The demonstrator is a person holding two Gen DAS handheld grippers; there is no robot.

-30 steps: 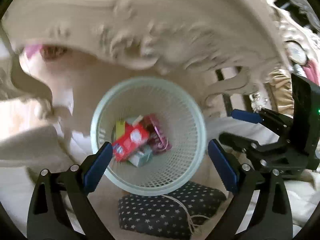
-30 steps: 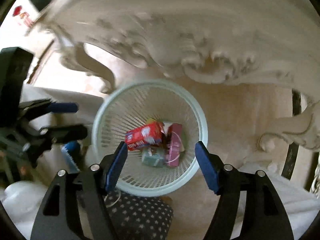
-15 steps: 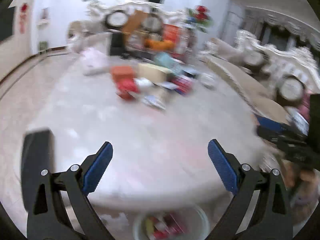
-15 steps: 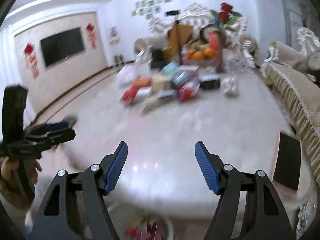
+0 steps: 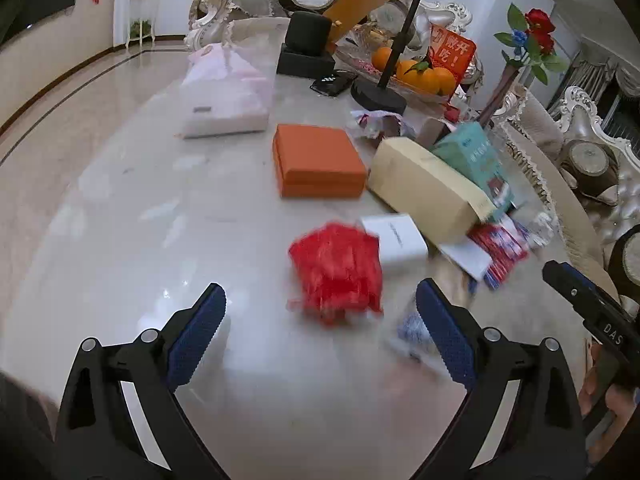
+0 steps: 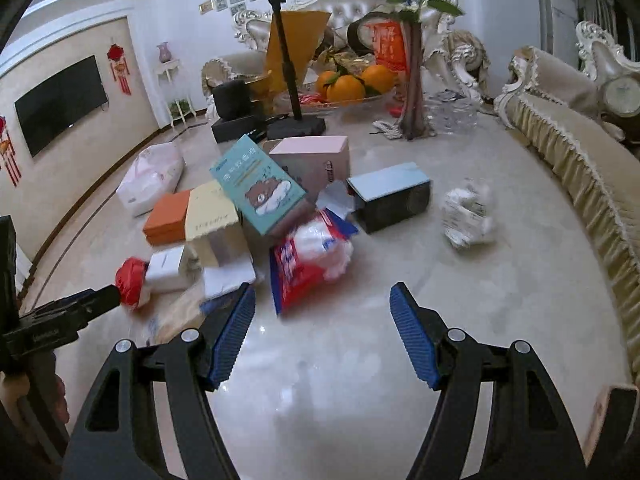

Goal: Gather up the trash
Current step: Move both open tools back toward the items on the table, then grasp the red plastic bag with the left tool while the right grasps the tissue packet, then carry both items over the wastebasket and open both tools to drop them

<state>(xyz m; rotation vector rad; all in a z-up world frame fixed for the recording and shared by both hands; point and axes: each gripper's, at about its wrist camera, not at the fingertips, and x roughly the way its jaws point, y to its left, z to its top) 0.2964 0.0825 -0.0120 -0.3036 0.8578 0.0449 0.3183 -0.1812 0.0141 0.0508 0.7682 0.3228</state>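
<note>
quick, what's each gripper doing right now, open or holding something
Left gripper: open, holding nothing, above the table.
Right gripper: open, holding nothing, above the same table.

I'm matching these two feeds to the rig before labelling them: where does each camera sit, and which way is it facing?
Left wrist: rides the left claw, angled down across the marble table at the red wrapper; own open fingers show, the right claw at the right edge.
Right wrist: rides the right claw, looking down the table at the red-and-blue bag; open fingers, left claw at left.
Shared: orange box, teal box, oranges.
</note>
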